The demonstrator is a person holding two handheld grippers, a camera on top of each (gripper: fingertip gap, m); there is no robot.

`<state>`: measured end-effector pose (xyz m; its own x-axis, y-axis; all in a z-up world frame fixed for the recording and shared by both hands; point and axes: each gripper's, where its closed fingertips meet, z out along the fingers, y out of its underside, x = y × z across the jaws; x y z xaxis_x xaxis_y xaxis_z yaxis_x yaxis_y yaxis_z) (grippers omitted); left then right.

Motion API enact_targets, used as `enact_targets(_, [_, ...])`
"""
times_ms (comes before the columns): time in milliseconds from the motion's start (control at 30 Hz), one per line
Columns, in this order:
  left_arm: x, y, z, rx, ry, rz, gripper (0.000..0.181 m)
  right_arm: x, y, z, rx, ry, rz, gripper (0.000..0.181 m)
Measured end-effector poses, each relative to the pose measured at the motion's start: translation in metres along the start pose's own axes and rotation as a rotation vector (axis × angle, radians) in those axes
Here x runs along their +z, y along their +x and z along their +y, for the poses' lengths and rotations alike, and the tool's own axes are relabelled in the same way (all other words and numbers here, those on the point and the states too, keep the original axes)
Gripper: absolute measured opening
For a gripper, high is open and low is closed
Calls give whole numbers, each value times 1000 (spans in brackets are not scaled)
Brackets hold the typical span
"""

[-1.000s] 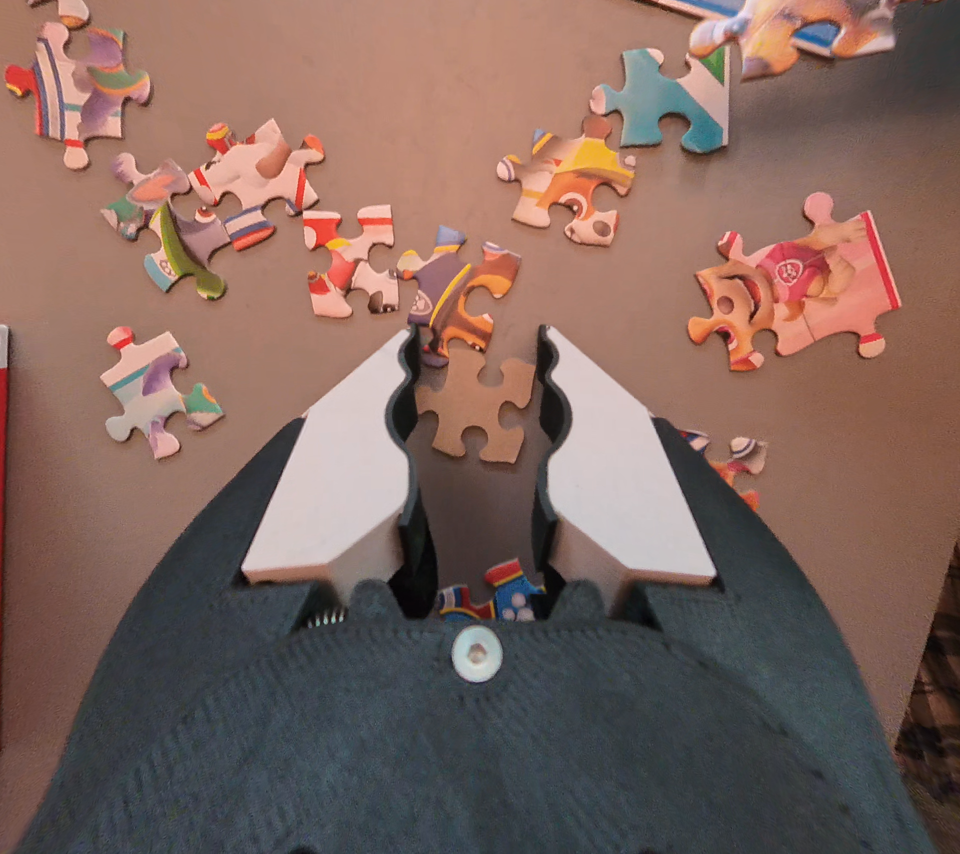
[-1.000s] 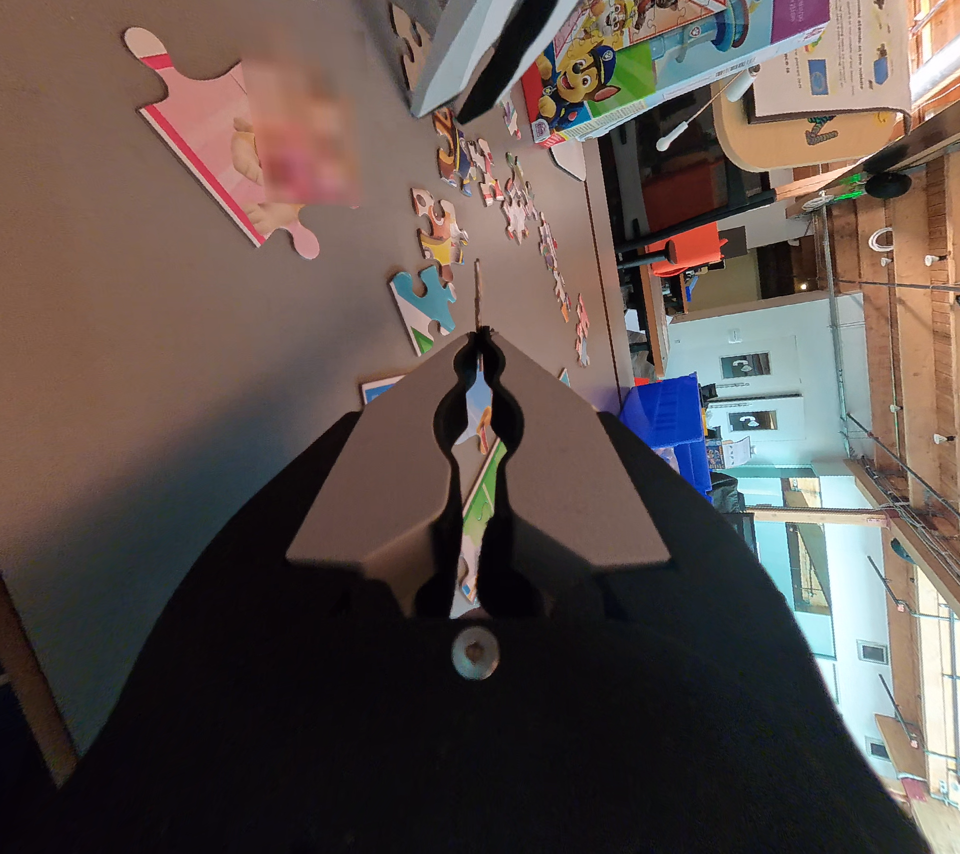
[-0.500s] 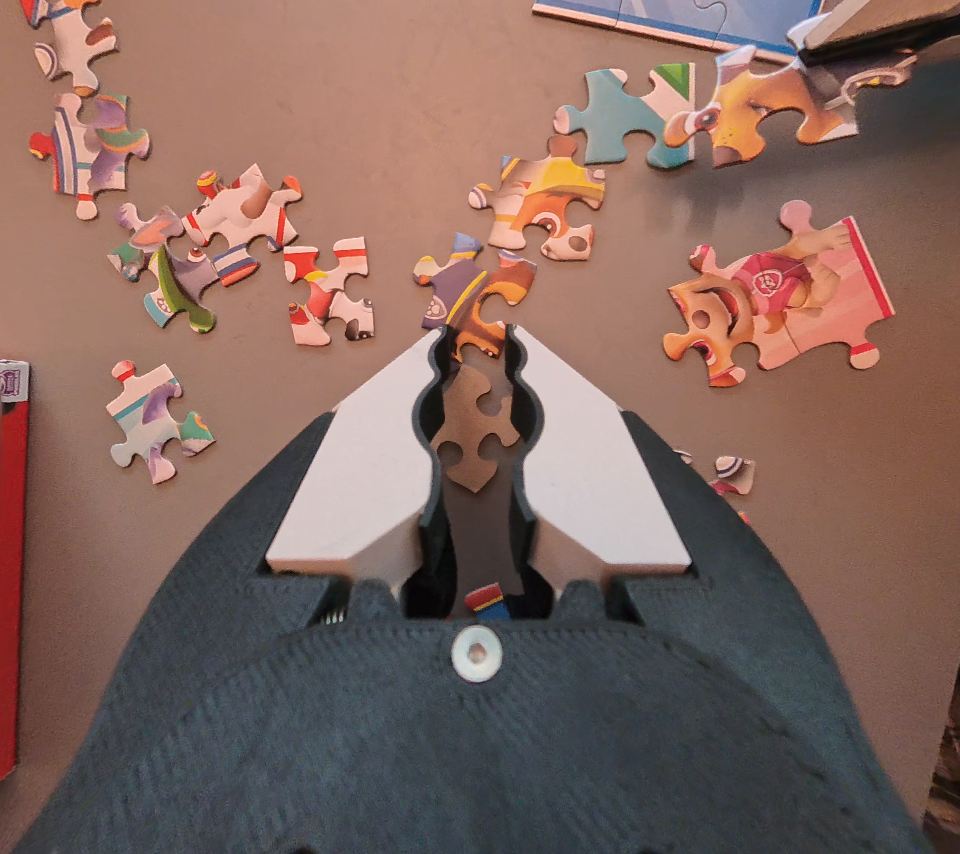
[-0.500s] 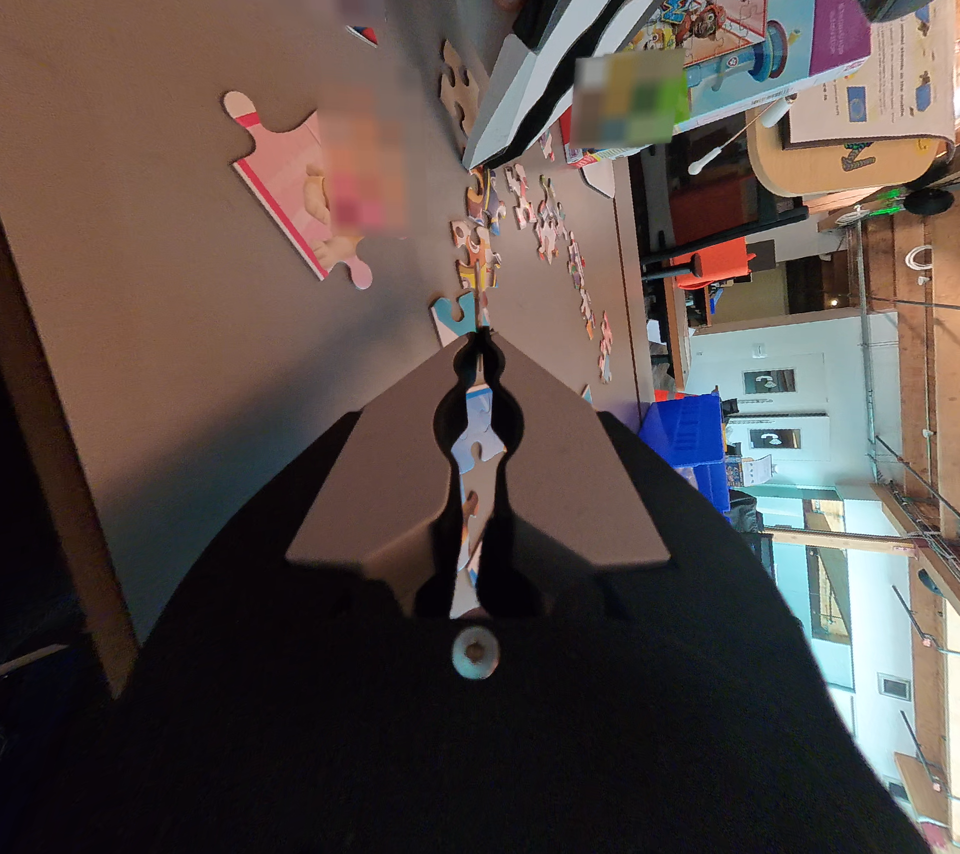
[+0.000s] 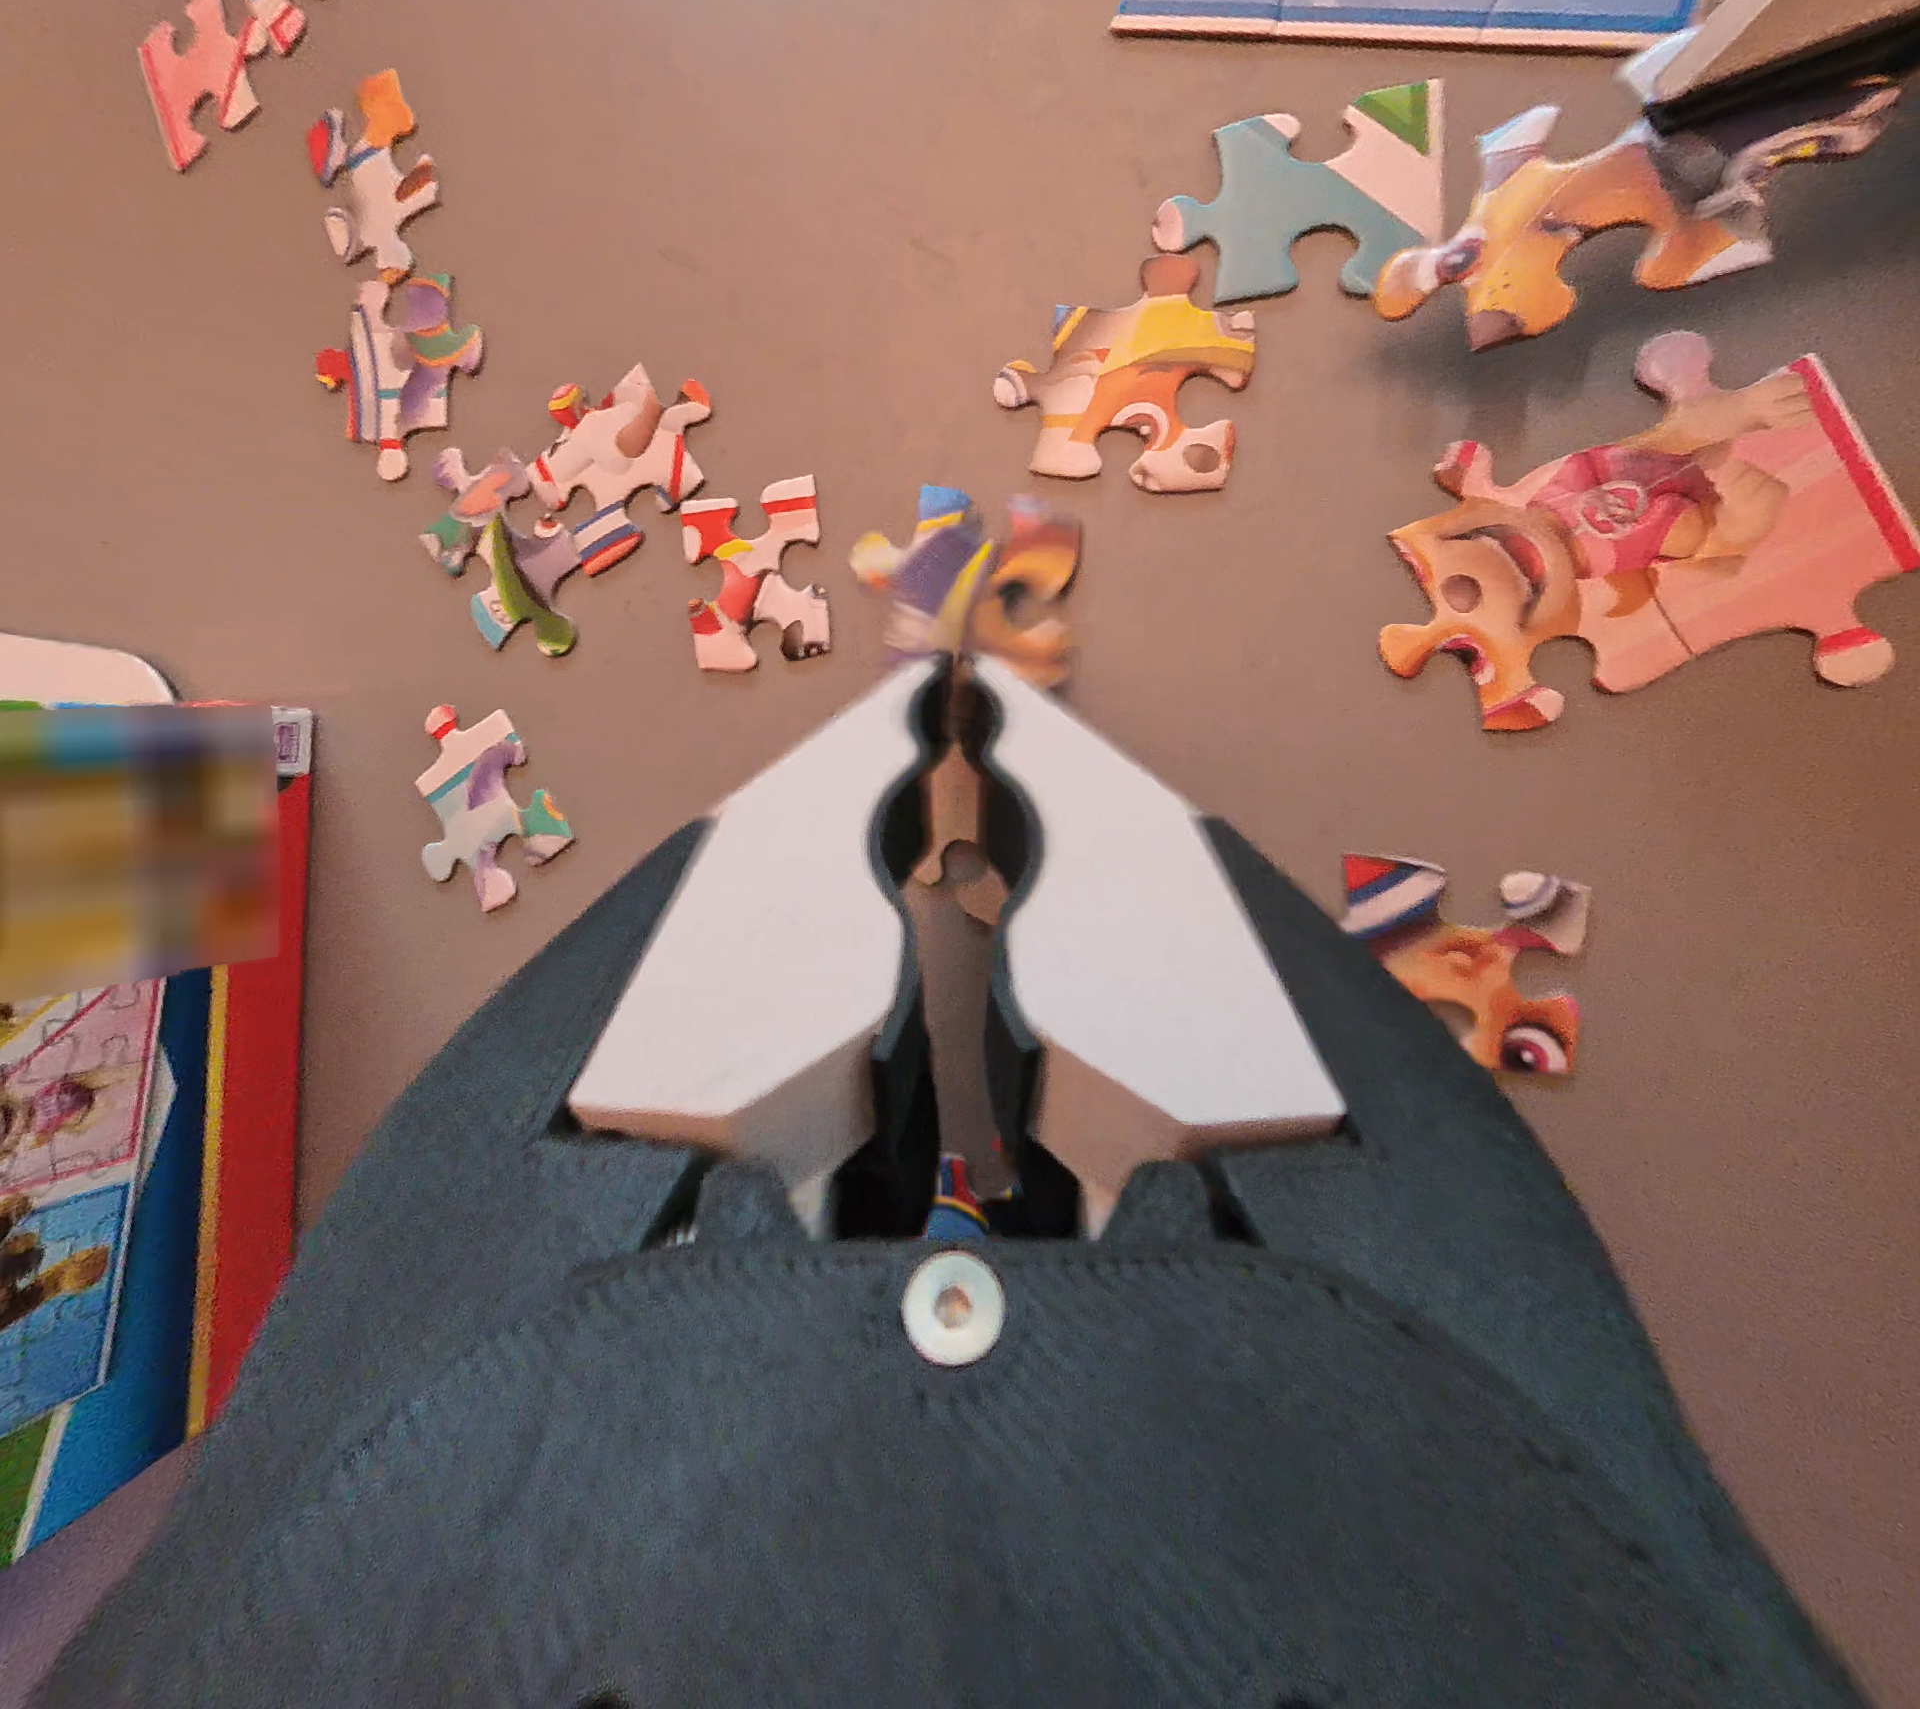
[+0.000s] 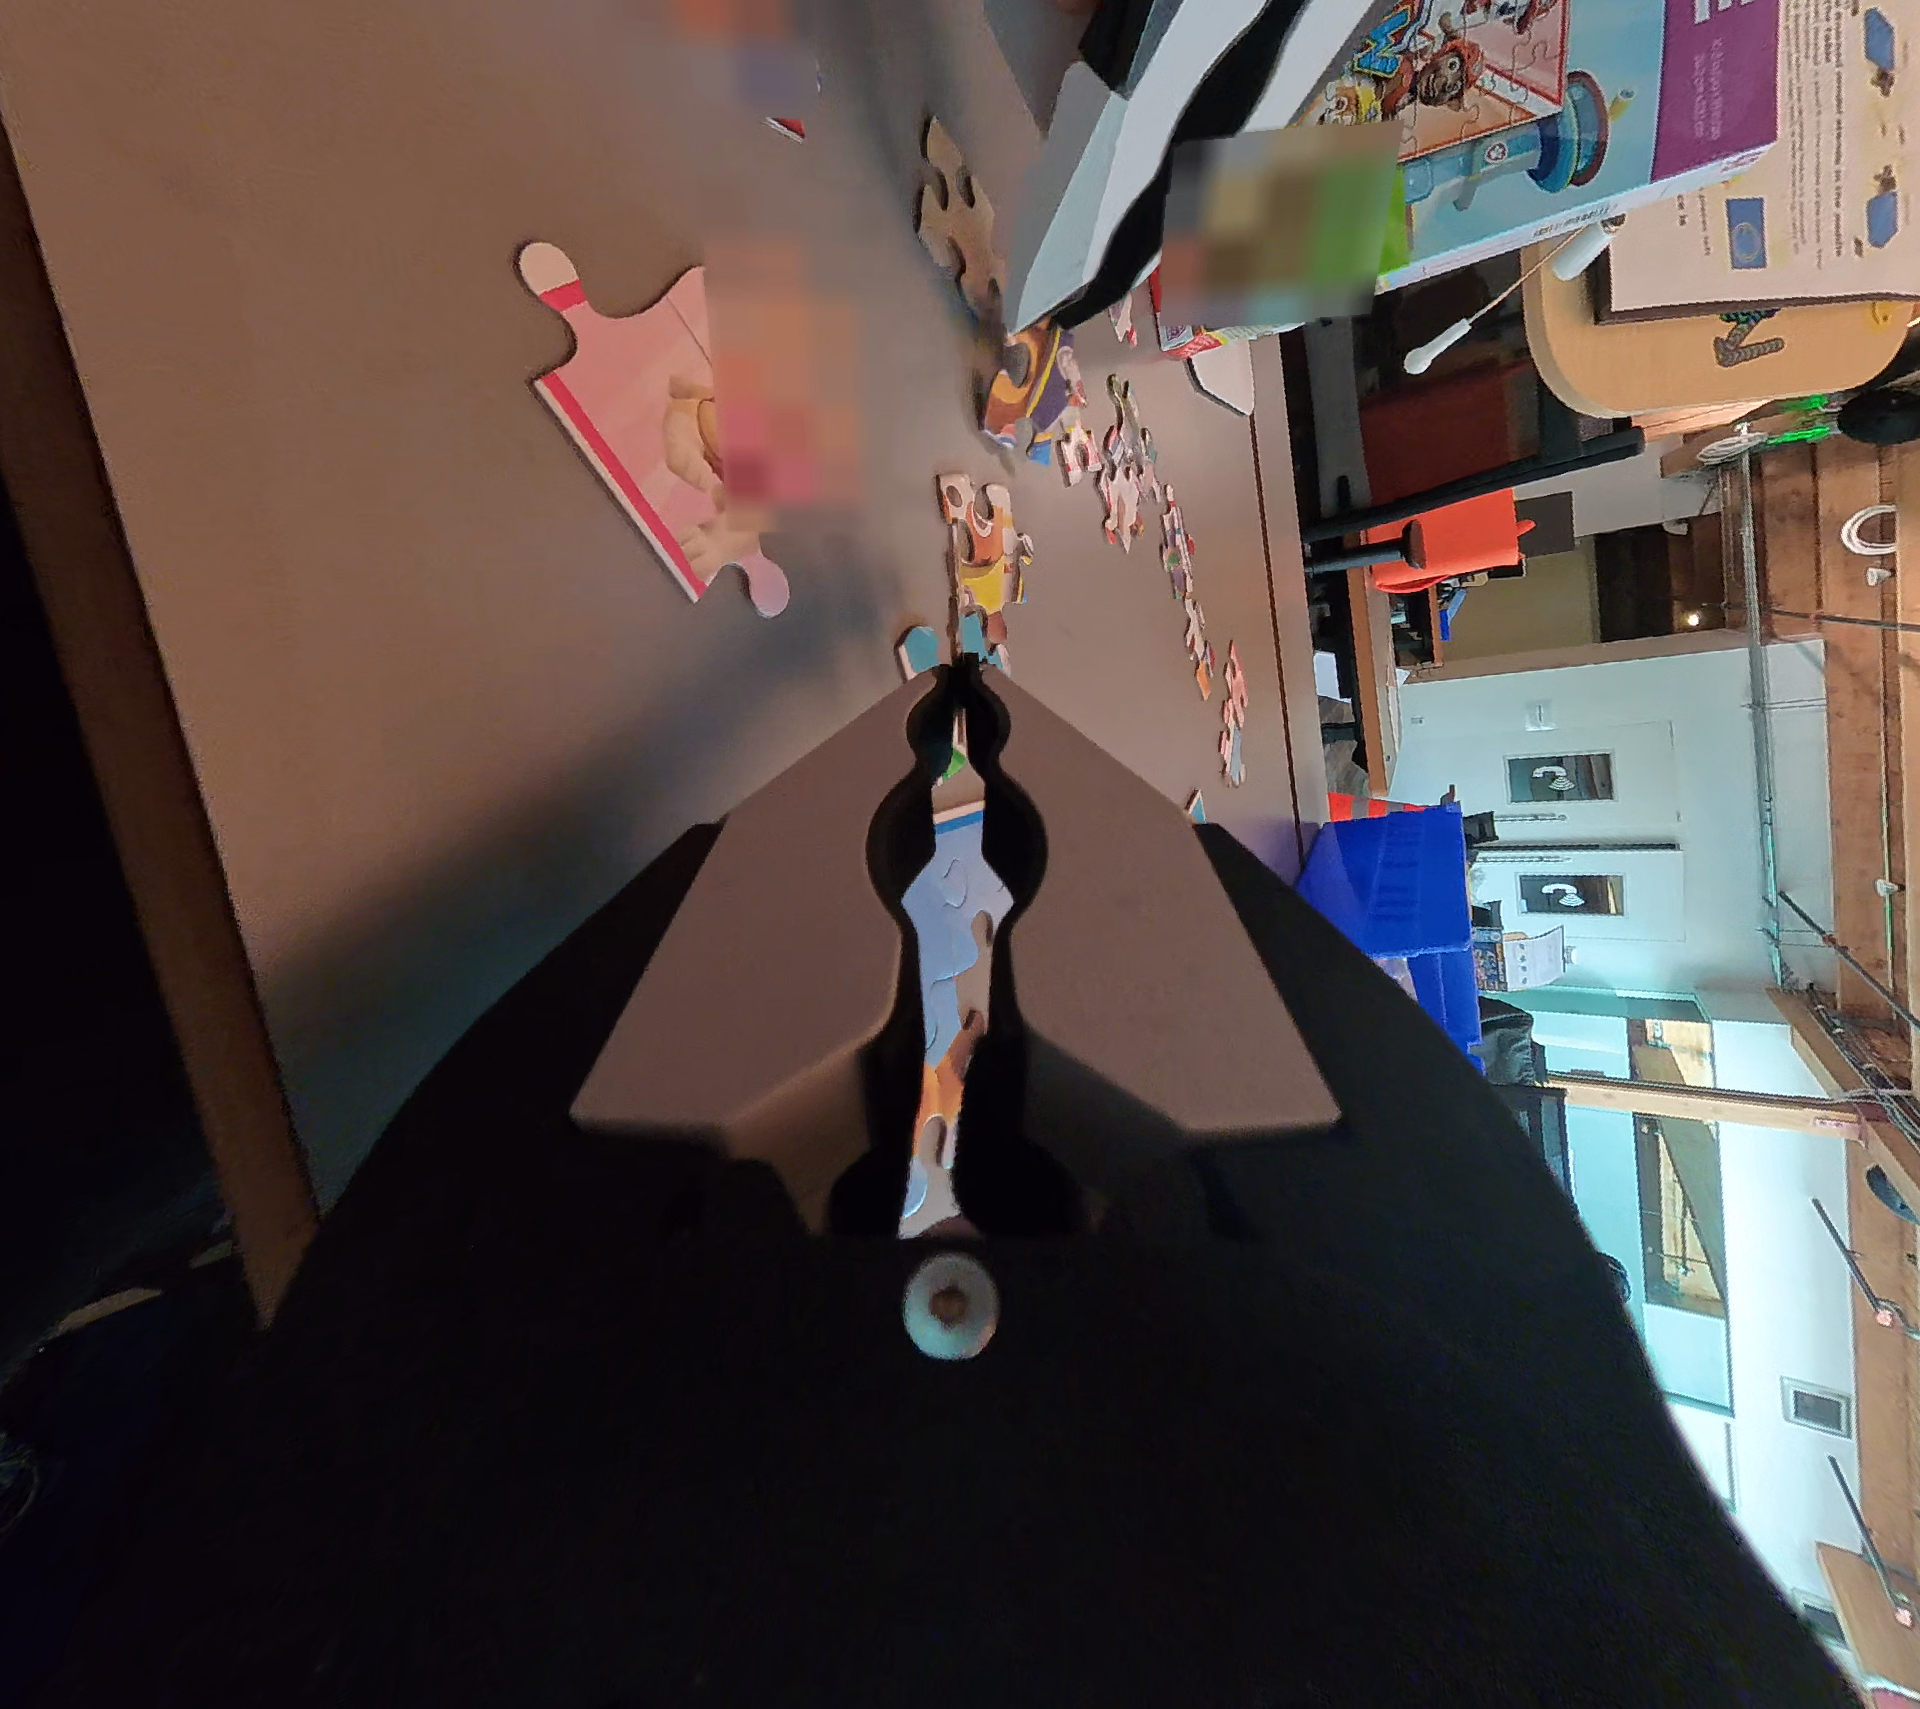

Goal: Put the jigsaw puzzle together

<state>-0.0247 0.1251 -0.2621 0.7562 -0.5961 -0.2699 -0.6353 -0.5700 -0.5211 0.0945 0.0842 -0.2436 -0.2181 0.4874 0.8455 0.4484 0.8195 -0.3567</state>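
Left tool point(image 5: 951, 672) now clamped on brown piece point(image 5: 951, 838), table edge point(image 6: 156, 724) beyond.

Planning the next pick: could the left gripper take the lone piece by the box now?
Probably not: nothing blocks the lone piece, but the left gripper has jaws shut on a brown piece.

brown tabletop point(image 5: 810, 132); beyond it white walls point(image 6: 1621, 724), blue bins point(image 6: 1392, 880), an orange chair point(image 6: 1455, 542).
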Motion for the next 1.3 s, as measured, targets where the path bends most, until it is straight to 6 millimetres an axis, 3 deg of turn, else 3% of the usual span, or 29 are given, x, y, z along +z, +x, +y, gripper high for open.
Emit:
enact_targets(100, [-5,-4,-6,-14,33,7,0,2,-1,-4,-4,6,-7,0])
enact_targets(233, [-3,-8,1,-19,3,8,0,5,-4,-8,-10,9,-16,0])
enact_targets(300, [-5,-3,0,-52,21,55,0,5,-4,-7,-6,5,-16,0])
enact_targets(467, [-7,14,-3,-91,44,152,20,4,-8,-1,4,-5,-33,0])
enact_targets(700, [2,35,2,-42,0,193,18,11,-11,14,-8,-45,-77,1])
enact_targets(867, [-5,5,-3,-111,47,123,26,12,-12,19,48,-32,-146,19])
enact_targets(1033, [7,-32,8,-176,-4,57,42,7,-8,24,94,8,-208,33])
enact_targets(1200, [22,-36,8,-187,-34,93,41,5,8,24,203,55,-232,33])
enact_targets(1300, [24,-28,4,-176,-29,138,32,20,31,32,308,36,-220,29])
